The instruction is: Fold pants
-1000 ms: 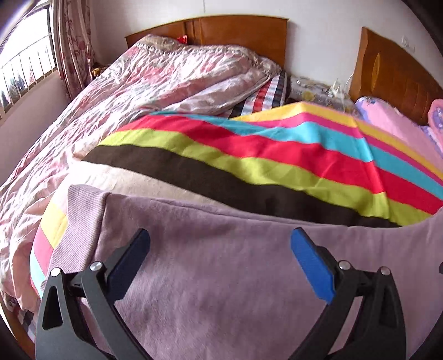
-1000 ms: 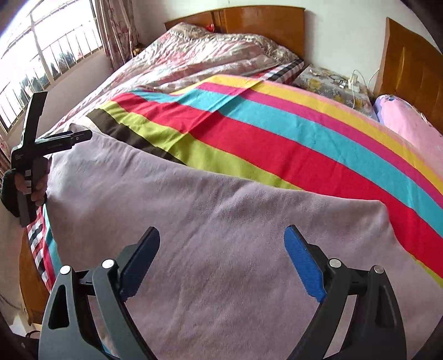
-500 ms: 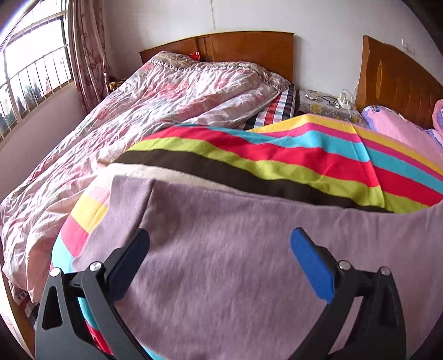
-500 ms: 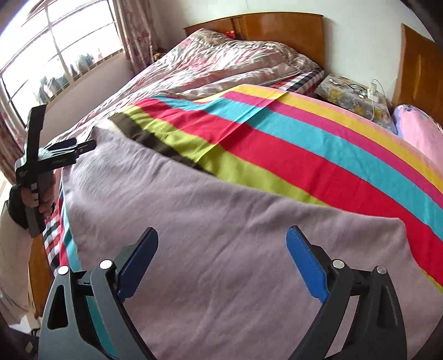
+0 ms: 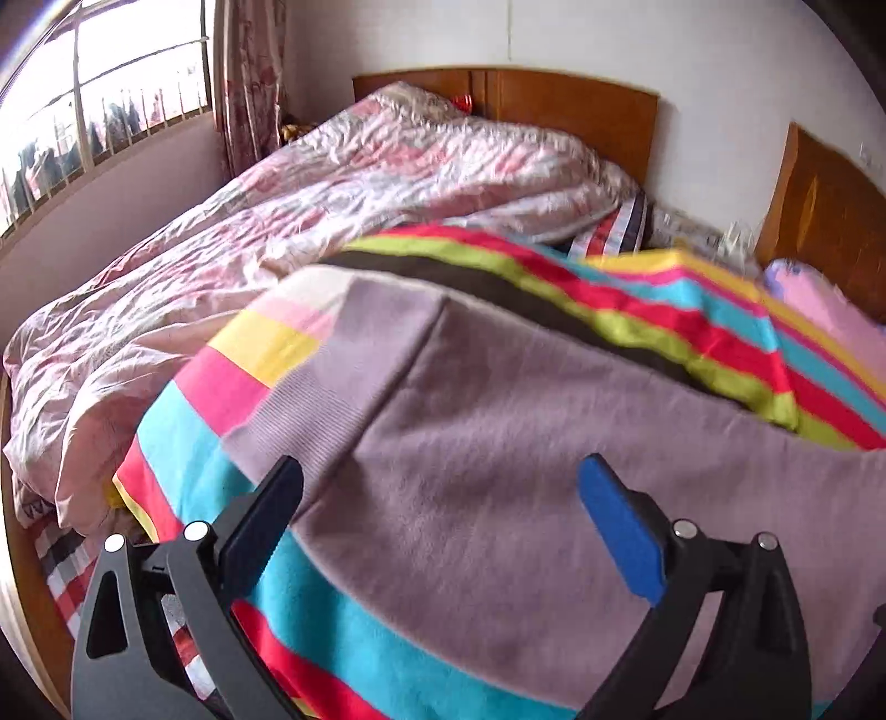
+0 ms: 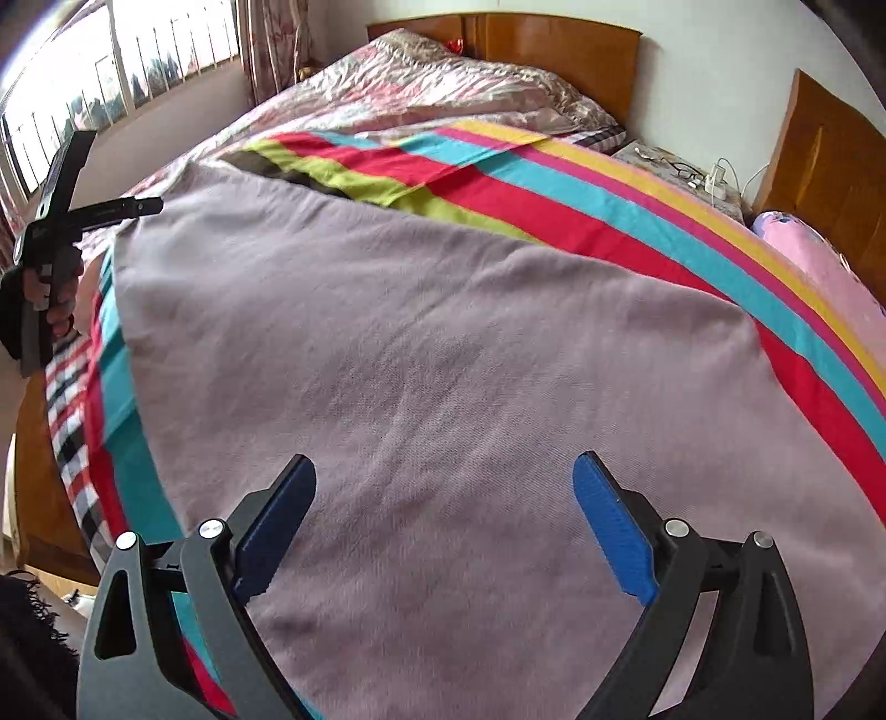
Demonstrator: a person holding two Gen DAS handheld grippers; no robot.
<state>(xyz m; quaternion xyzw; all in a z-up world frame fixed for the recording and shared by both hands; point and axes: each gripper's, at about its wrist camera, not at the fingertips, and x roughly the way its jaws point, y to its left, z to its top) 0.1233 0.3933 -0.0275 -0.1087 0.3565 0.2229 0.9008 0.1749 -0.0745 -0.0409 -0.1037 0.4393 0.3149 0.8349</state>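
Mauve knit pants [image 6: 432, 354] lie flat across a striped sheet [image 6: 609, 221] on the bed. Their ribbed waistband [image 5: 332, 387] shows at the left end in the left wrist view, where the pants [image 5: 526, 471] fill the foreground. My left gripper [image 5: 443, 515] hovers open above that waistband end, nothing between its fingers. It also appears from the side in the right wrist view as the left gripper [image 6: 66, 210], held in a hand beyond the pants' left edge. My right gripper [image 6: 443, 515] hangs open over the middle of the pants, holding nothing.
A crumpled pink floral quilt [image 5: 277, 221] covers the far left of the bed. Wooden headboards [image 6: 554, 50] stand against the back wall, with a pink pillow [image 6: 819, 260] at right and a cluttered nightstand [image 6: 686, 171] between. A window [image 5: 83, 127] is left.
My left gripper has pulled back and to the left, so the waistband end and more striped sheet now show. My right gripper has lifted slightly. The pants lie unmoved.
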